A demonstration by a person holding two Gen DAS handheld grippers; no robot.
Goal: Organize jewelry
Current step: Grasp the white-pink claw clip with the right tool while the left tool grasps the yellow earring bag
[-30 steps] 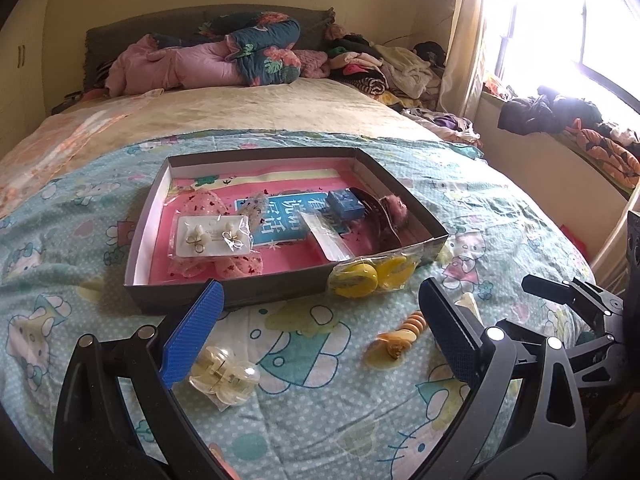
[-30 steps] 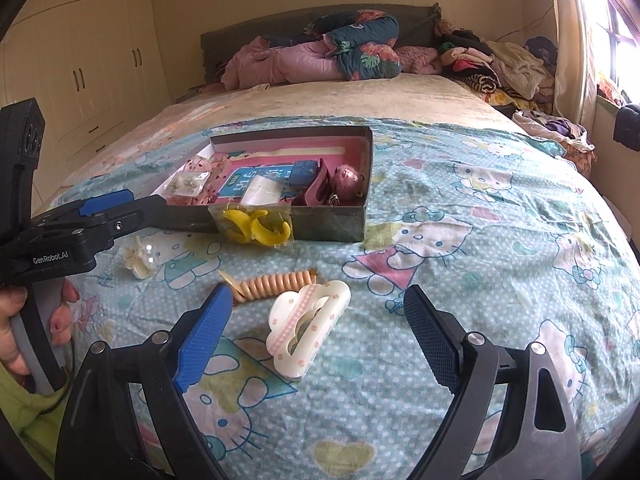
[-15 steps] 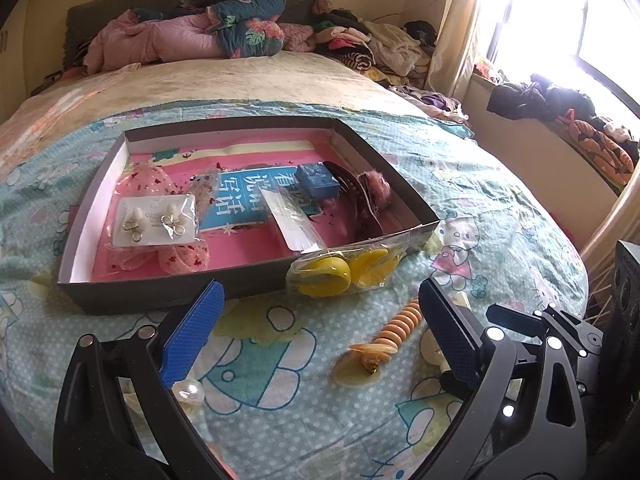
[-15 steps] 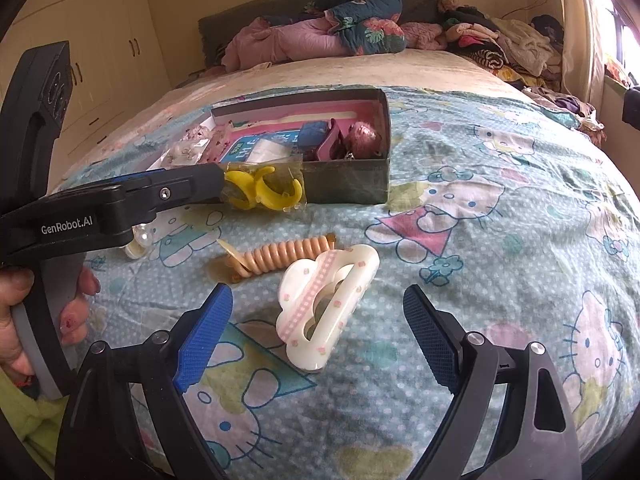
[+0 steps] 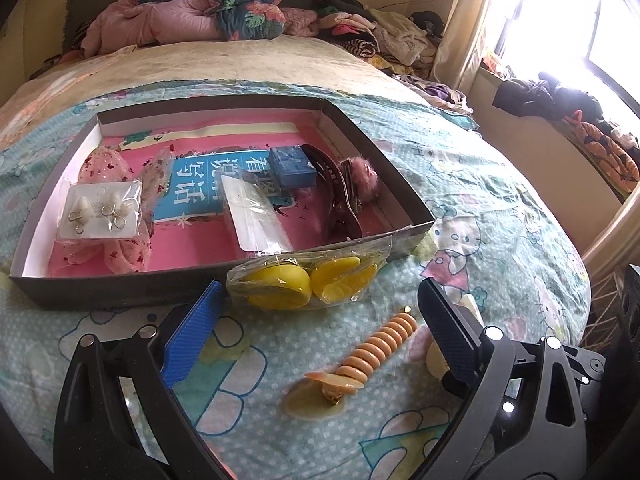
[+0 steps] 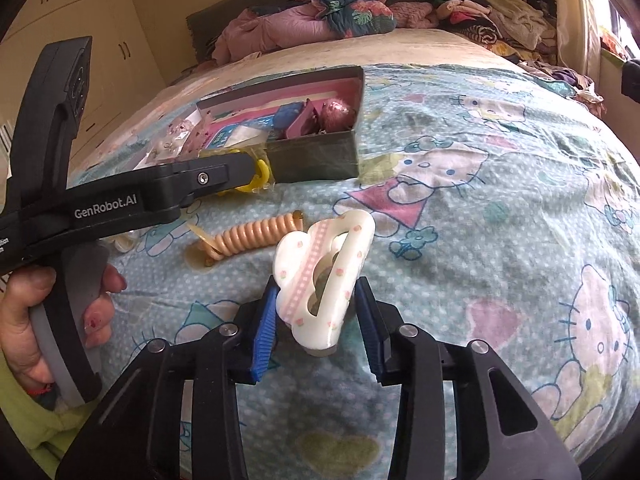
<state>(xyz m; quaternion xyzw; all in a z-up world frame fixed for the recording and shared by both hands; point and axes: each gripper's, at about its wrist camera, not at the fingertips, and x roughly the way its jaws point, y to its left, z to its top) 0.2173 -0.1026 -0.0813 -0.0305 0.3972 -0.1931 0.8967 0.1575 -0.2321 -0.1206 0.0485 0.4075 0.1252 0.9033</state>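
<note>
My right gripper is shut on a white and pink hair claw on the bedspread. An orange spiral hair tie lies just left of it and also shows in the left wrist view. My left gripper is open and empty, just in front of a clear bag of yellow clips that leans on the front wall of the grey jewelry box. The box holds an earring card, a blue box and a dark hair clip.
The bed carries a Hello Kitty bedspread. Piled clothes and bedding lie at the headboard. A window sill with clothes is to the right. White wardrobes stand to the left.
My right gripper moved forward and closed on the white hair claw. My left gripper moved forward toward the bag of yellow clips and stayed open.
</note>
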